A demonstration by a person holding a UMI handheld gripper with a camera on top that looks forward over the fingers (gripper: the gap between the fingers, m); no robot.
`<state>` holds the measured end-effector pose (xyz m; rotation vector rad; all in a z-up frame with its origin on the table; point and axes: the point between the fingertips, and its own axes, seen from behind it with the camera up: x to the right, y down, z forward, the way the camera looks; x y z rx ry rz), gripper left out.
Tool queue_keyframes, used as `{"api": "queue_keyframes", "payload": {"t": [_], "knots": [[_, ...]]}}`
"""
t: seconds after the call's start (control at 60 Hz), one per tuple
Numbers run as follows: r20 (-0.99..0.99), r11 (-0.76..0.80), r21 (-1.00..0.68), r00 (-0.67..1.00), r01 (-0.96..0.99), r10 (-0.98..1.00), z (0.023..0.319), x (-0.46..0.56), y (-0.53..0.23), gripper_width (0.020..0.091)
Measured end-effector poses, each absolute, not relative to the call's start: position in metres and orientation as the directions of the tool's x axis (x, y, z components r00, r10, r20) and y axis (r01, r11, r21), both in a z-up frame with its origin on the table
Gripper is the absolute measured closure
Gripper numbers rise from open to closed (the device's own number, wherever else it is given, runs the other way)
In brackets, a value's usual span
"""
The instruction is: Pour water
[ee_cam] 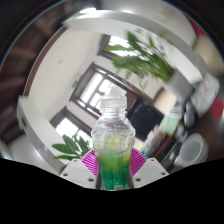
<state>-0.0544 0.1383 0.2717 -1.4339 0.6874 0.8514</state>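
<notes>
One bottle (112,140), two leafy plants (150,58).

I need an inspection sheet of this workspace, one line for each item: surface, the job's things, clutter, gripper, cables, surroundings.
Surface: no table top seen; the view points upward.
Job's things: a clear plastic bottle with a white cap, upright, holding green liquid in its lower part; no cup or other vessel seen.
Clutter: a white rounded object beside the bottle, too unclear to name.
Gripper: the gripper is shut on the bottle, with the pink pads pressed on both sides.
Cables: nothing seen.
Surroundings: indoor room with a window, a large leafy plant beyond the bottle, and a smaller plant low beside it.
</notes>
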Motion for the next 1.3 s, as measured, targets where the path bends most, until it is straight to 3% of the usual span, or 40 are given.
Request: {"api": "queue_keyframes", "payload": {"t": [0.167,0.3,0.383,0.5,0.8,1.0,1.017,1.033,1.117,1.3], "knots": [[-0.338,-0.033,-0.94,0.94,-0.34,-0.047,0.29,0.016,0.135,0.0732],[-0.08,-0.043,-0.995,0.981,-0.089,-0.177,0.309,0.07,0.138,0.0732],[0.012,-0.059,-0.998,0.965,-0.003,-0.261,0.298,0.117,0.133,0.0725],[0.01,-0.073,-0.997,0.944,-0.015,-0.331,0.276,0.169,0.129,0.0726],[0.042,-0.189,-0.981,0.887,-0.052,-0.46,0.152,0.266,0.126,0.0725],[0.04,-0.224,-0.972,0.887,-0.072,-0.461,0.101,0.279,0.13,0.0723],[0.045,-0.237,-0.969,0.886,-0.074,-0.461,0.098,0.278,0.129,0.0663],[0.039,-0.202,-0.977,0.885,-0.063,-0.465,0.101,0.278,0.132,0.0707],[0.016,-0.179,-0.981,0.886,-0.076,-0.463,0.104,0.277,0.125,0.0711],[-0.01,-0.159,-0.983,0.892,-0.091,-0.452,0.1,0.276,0.126,0.0627]]}}
